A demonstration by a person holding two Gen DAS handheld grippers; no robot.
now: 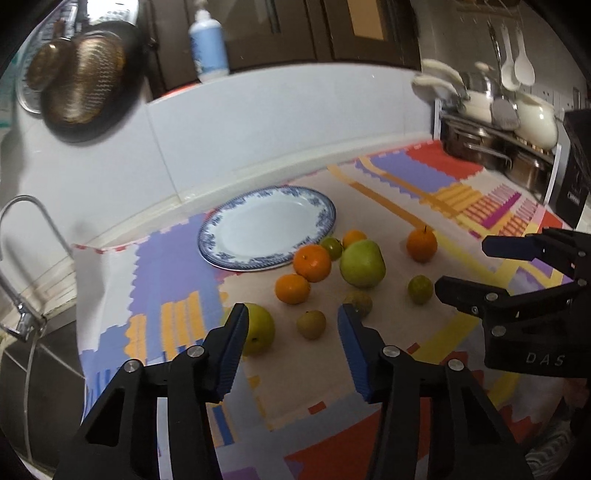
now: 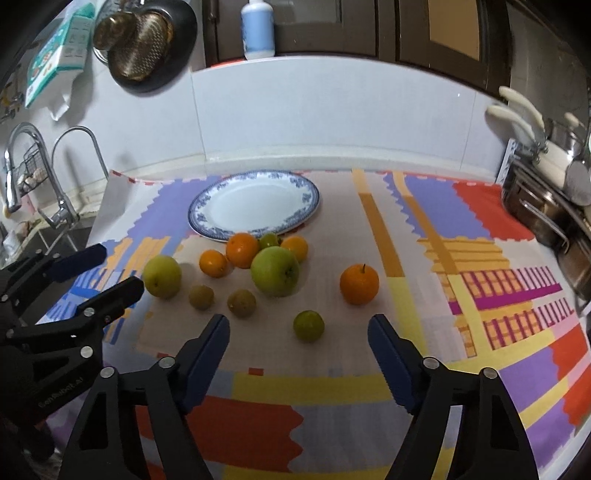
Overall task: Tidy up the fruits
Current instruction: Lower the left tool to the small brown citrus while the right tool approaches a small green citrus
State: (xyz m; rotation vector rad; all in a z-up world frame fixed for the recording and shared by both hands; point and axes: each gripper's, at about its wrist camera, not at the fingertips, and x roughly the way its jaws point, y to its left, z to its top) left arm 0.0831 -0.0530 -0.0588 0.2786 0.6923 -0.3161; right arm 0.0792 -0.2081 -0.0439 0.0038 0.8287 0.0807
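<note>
A blue-rimmed white plate (image 1: 317, 227) (image 2: 306, 192) lies empty at the back of the patterned cloth. In front of it lie several fruits: a big green apple (image 1: 362, 263) (image 2: 274, 271), a yellow-green apple (image 1: 258, 334) (image 2: 161, 276), oranges (image 1: 312, 263) (image 2: 242, 250), a lone stemmed orange (image 1: 422, 244) (image 2: 359, 283), and small green-brown fruits (image 1: 311, 324) (image 2: 308, 326). My left gripper (image 1: 293, 314) (image 2: 110, 271) is open and empty above the near fruits. My right gripper (image 2: 298, 326) (image 1: 461, 266) is open and empty, with a small green fruit between its fingers' line.
A sink and tap (image 1: 26, 258) (image 2: 70, 177) lie left of the cloth. A rack of steel pots and white pans (image 1: 495, 125) (image 2: 546, 199) stands at the right. A strainer (image 2: 144, 40) hangs on the wall and a bottle (image 2: 258, 27) stands on the ledge.
</note>
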